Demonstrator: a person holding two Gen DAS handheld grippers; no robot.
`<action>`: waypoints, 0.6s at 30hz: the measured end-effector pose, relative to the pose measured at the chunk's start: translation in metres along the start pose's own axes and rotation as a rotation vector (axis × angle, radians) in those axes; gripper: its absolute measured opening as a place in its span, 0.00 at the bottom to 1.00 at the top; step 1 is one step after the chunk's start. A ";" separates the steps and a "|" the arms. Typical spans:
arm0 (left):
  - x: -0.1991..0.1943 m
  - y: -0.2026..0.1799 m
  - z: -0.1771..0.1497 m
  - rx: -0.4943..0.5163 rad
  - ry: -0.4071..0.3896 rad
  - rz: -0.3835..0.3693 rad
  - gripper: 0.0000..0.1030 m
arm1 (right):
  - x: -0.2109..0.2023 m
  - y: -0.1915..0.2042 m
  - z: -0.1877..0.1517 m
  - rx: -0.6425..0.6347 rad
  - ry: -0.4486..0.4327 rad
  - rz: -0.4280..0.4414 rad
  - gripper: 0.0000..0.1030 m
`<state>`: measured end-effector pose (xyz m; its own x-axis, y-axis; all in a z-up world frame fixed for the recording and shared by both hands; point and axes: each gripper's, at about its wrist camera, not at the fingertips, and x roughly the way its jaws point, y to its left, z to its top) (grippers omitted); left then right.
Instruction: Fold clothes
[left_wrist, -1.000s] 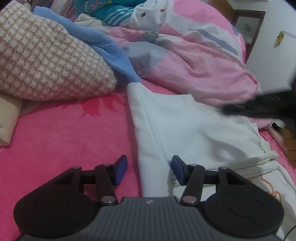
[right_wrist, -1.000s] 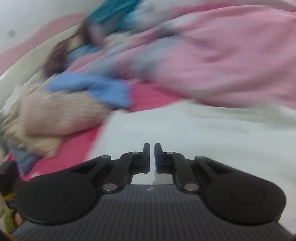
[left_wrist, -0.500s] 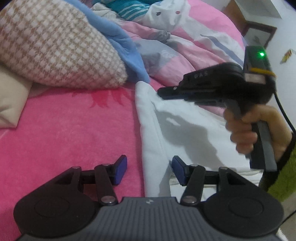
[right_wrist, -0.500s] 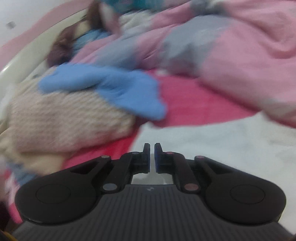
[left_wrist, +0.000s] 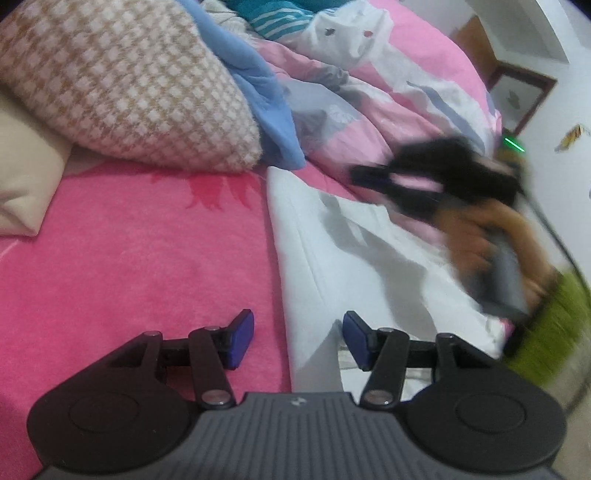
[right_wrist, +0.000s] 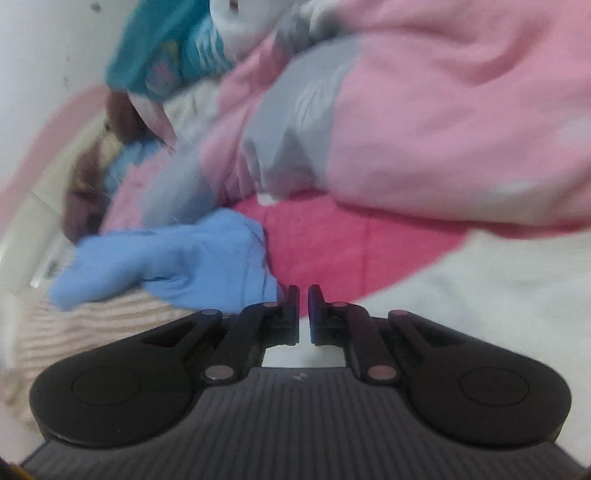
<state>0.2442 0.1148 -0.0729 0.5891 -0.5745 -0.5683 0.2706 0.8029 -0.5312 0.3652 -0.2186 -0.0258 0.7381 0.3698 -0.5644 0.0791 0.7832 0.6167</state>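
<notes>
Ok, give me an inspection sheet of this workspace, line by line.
Surface: bed with pink blanket.
Job's things: white garment lying partly folded on the blanket, its left edge straight.
Clutter: houndstooth pillow, blue garment draped beside it, pink and grey duvet bunched behind, teal striped cloth on top.
Grippers: left gripper open, straddling the white garment's near edge, pads not pressing it; right gripper shut, nothing between the fingers, held above the garment's far end.
Cables: dark cable trailing from the right gripper.
Surroundings: white wall, wooden furniture beyond the bed.
</notes>
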 end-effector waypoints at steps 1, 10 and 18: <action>-0.002 0.002 0.000 -0.013 -0.001 -0.003 0.53 | -0.024 -0.003 -0.001 0.006 -0.012 0.012 0.05; -0.009 -0.009 0.001 0.052 -0.066 0.058 0.60 | -0.275 -0.044 -0.022 -0.049 -0.293 -0.154 0.05; 0.000 -0.035 -0.014 0.228 -0.053 0.143 0.63 | -0.261 -0.127 -0.072 0.054 -0.202 -0.275 0.05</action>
<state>0.2242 0.0841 -0.0634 0.6710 -0.4482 -0.5907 0.3427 0.8939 -0.2890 0.1141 -0.3791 0.0035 0.8014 0.0383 -0.5969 0.3249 0.8101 0.4881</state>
